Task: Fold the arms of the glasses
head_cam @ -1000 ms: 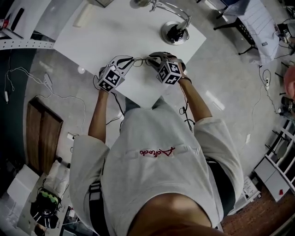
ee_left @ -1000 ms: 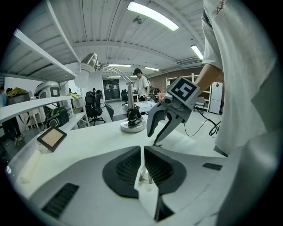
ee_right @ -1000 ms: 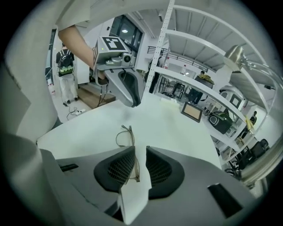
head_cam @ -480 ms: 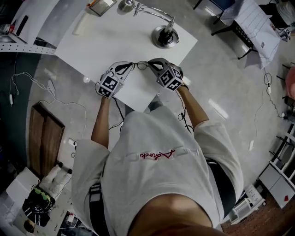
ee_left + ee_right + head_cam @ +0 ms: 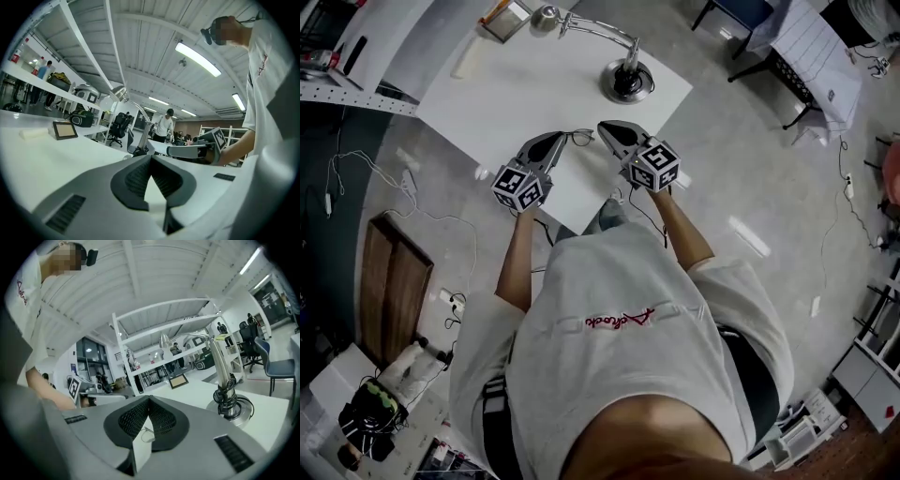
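Above the near edge of the white surface [image 5: 487,84], the thin-framed glasses [image 5: 579,138] hang between the tips of the two tongs. The right tongs [image 5: 602,127] have just been closing and pinch a fine wire of the frame. The left tongs [image 5: 565,139] are pressed together at the glasses' other end; whether they grip it is unclear.

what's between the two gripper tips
The glasses, seen in the head view, between the left gripper and the right gripper, whose jaws have just been closing, with a thin wire of the glasses between them.
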